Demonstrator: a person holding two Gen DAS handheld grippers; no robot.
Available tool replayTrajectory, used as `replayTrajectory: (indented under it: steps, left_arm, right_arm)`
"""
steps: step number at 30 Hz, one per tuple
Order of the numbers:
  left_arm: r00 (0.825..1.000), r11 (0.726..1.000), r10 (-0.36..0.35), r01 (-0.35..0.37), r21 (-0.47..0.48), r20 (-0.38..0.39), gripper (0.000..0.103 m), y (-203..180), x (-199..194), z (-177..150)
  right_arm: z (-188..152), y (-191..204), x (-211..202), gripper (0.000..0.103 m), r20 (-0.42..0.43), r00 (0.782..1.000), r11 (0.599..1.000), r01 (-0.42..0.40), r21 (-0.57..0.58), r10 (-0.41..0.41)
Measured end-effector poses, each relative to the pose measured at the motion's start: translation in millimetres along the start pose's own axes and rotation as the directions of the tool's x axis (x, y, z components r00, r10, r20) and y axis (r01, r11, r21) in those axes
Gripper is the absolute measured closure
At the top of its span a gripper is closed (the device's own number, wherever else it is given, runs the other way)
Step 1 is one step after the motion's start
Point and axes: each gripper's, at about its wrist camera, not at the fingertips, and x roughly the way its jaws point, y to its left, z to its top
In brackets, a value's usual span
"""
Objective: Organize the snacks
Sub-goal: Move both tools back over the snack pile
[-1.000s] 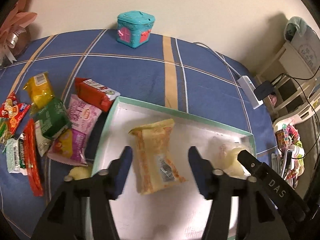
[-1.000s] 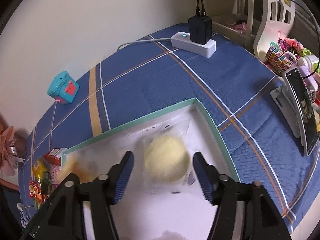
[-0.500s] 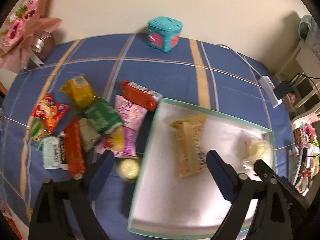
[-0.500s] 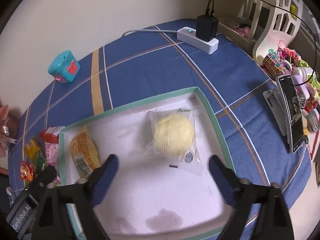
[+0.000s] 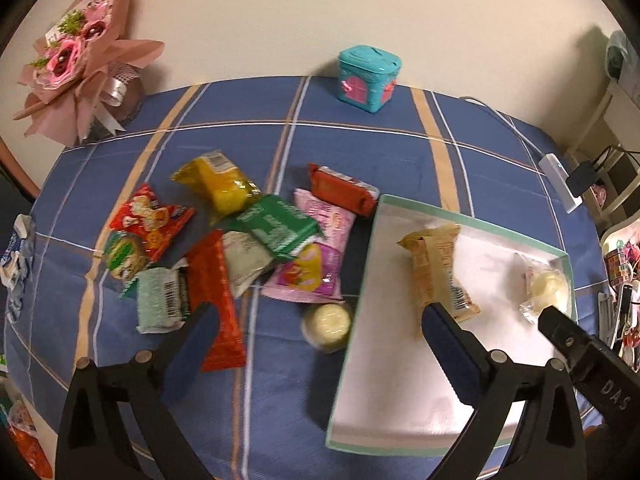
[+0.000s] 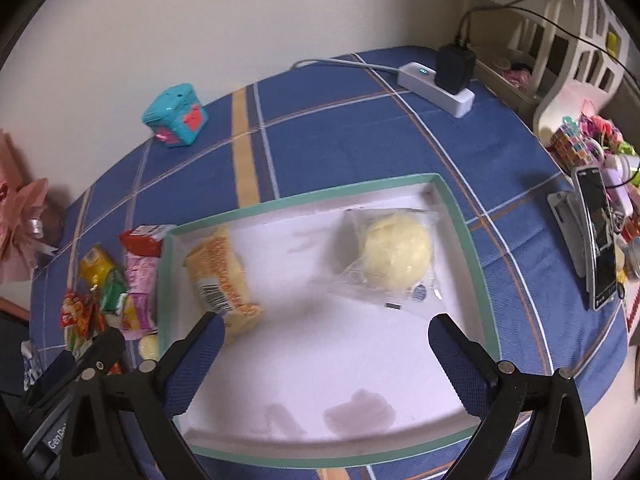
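A white tray with a green rim (image 5: 472,222) (image 6: 304,198) lies on the blue checked tablecloth. In it lie an orange snack packet (image 5: 438,272) (image 6: 222,276) and a clear-wrapped yellow bun (image 5: 546,286) (image 6: 396,254). Left of the tray is a pile of snack packets: red (image 5: 344,190), pink (image 5: 316,264), green (image 5: 276,226), yellow (image 5: 218,186), a long red one (image 5: 214,292). A small round yellow snack (image 5: 327,325) lies beside the tray's left rim. My left gripper (image 5: 316,344) is open and empty above it. My right gripper (image 6: 324,360) is open and empty over the tray.
A teal toy box (image 5: 368,76) (image 6: 176,118) stands at the table's back. A pink bouquet (image 5: 76,72) is at the far left. A white power strip with a black plug (image 6: 440,80) lies at the back right. A phone on a stand (image 6: 596,240) and clutter are on the right.
Both grippers opened wide and pulled back and up from the tray. The left one swung left, bringing the snack pile and the bouquet into view.
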Motion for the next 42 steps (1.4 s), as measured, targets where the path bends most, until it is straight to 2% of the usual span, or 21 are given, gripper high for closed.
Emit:
replayTrajectory:
  steps: [7,11,15,18,25,32,42]
  left_arm:
    - [0.999,0.998,0.024,-0.022,-0.066,0.036,0.002,36.5,-17.7,5.6]
    - [0.999,0.994,0.043,-0.04,-0.107,0.033,0.002,58.3,-16.9,6.2]
    - [0.999,0.986,0.041,-0.041,-0.162,-0.003,0.002,82.1,-4.9,3.6]
    - [0.998,0.978,0.064,-0.068,-0.199,-0.026,0.002,102.9,1.4,1.9]
    - [0.996,0.958,0.078,-0.086,-0.274,-0.042,0.002,145.6,1.0,-3.3]
    - [0.995,0.933,0.086,-0.101,-0.346,-0.058,0.002,183.5,1.7,-6.9]
    - [0.99,0.918,0.076,-0.115,-0.379,-0.118,0.002,214.5,23.4,-10.2]
  right_arm:
    - [-0.3,22.1,-8.7,0.0,0.024,0.995,0.995,-0.096,-0.024,0.097]
    - [-3.2,34.4,-4.2,0.0,0.017,0.998,0.997,-0.067,-0.045,0.068]
    - [-7.4,42.1,5.3,0.0,-0.009,0.999,0.997,-0.053,-0.053,0.052]
    - [-12.4,52.8,10.0,0.0,-0.02,0.999,0.996,-0.049,-0.073,0.048]
    - [-24.2,97.9,13.3,0.0,-0.038,0.994,0.983,-0.11,-0.15,0.106]
    - [-42.5,152.2,17.2,0.0,-0.058,0.988,0.953,-0.153,-0.263,0.142]
    - [-71.7,214.4,39.6,0.0,-0.094,0.986,0.907,-0.165,-0.387,0.139]
